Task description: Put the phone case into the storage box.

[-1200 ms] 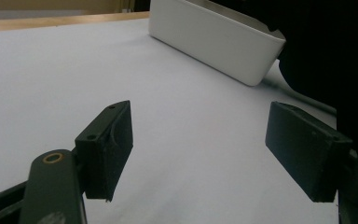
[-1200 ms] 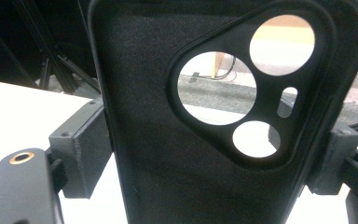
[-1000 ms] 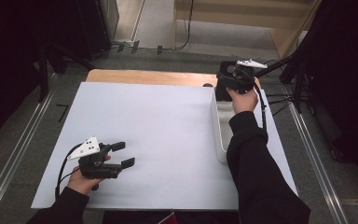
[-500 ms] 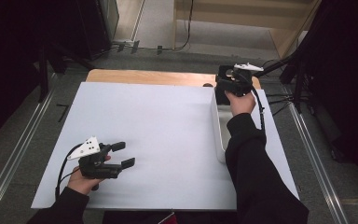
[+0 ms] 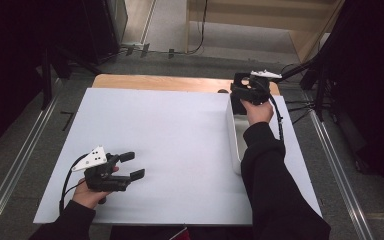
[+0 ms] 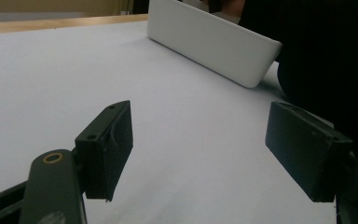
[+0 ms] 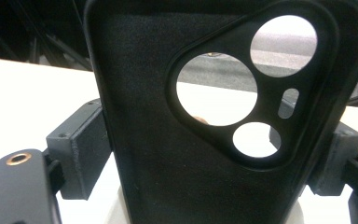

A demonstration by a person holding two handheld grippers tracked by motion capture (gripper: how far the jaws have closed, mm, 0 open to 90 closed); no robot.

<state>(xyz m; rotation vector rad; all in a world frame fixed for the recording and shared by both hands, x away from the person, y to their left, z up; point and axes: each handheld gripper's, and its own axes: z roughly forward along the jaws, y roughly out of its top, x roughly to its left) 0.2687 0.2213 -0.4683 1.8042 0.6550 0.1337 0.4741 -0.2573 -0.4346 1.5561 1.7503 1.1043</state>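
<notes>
Gripping a black phone case (image 7: pixel 168 140) between its two jaws, the right gripper (image 5: pixel 247 92) is held at the far right of the table, above the far end of a white tray (image 5: pixel 233 137). The case is seen upright in the right gripper view, its inner side turned to the camera, with a raised camera cut-out of two large round holes, one smaller hole and a short slot near its top. Each jaw is pressed against one long edge of the case (the pads sit low on its sides, well under the cut-out). In the high view the case (image 5: pixel 241 80) is seen just past the hand, over the table's far edge where a strip of bare wood (image 5: pixel 155 82) is left uncovered by the white sheet (image 5: pixel 170 140).

The left gripper (image 5: pixel 130 166) is held low at the near left of the sheet, well apart from the tray. Its jaws are spread wide with nothing between them, as is shown in the left gripper view, where white sheet is seen in the gap between its pads (image 6: pixel 107 144). Beyond them the tray (image 6: pixel 209 42) lies lengthwise, with the dark sleeve (image 6: pixel 326 60) of the person's right arm beside its near end.
</notes>
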